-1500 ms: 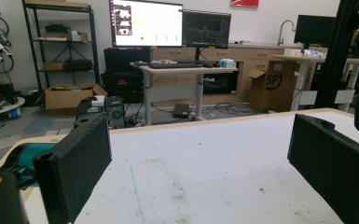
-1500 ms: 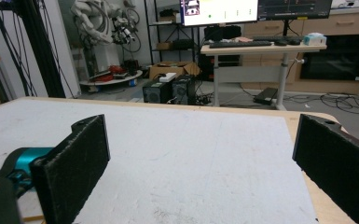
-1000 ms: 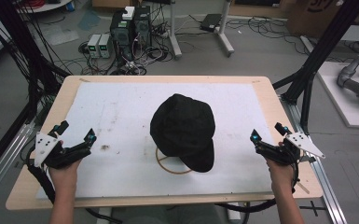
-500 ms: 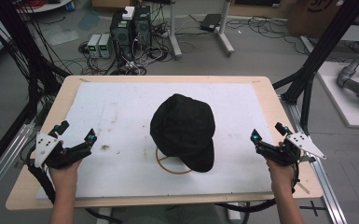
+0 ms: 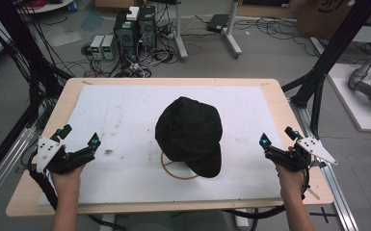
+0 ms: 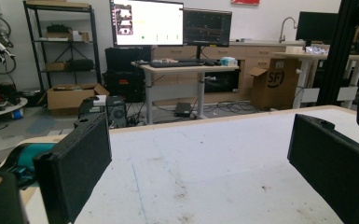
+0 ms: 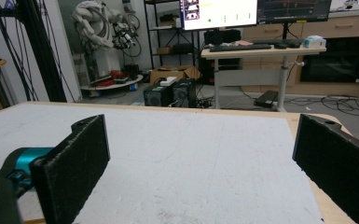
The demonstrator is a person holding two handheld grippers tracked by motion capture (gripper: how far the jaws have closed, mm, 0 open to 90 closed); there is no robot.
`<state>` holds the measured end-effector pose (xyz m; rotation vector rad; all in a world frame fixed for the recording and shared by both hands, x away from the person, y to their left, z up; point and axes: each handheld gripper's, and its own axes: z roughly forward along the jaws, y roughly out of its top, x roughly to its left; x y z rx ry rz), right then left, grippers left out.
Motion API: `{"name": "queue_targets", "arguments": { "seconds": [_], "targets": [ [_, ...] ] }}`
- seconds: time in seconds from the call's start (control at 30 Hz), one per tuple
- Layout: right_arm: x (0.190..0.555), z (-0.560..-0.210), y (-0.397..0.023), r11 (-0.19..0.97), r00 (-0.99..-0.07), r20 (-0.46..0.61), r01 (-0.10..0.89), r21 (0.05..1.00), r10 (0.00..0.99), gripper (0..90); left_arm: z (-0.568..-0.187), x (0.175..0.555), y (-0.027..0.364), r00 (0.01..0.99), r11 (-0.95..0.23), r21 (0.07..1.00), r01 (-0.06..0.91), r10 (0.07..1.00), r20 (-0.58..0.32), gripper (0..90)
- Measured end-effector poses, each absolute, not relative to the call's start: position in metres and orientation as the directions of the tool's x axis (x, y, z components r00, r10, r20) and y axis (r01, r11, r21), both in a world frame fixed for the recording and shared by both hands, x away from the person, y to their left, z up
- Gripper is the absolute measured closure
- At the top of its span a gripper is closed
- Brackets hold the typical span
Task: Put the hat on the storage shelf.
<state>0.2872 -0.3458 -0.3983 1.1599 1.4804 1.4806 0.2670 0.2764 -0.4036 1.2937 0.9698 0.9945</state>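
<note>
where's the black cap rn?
High view: the black cap sits on a wooden ring stand at the middle of the white mat, between the left hand-held gripper and right hand-held gripper, touching neither.

No visible change.
Left gripper [image 5: 79, 147], right gripper [image 5: 274, 147] and black cap [image 5: 190, 132] sit where they were a second ago.

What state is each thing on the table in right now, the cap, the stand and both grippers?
Black cap: sitting on the stand, untouched.
Wooden ring stand: upright on the table, base partly covered by the cap.
Left gripper: jaws open, holding nothing, left of the cap.
Right gripper: jaws open, holding nothing, right of the cap.
</note>
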Motion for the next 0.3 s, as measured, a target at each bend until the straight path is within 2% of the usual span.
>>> {"name": "queue_targets", "arguments": {
  "seconds": [0.3],
  "targets": [
    [0.2867,-0.3974,-0.3456,-0.073,-0.323,0.099,0.091,0.993,0.941,3.3,-0.4032,0.2670,0.2765,0.290,0.027,0.999,-0.039,0.957,-0.015,6.5]
  ]
}}
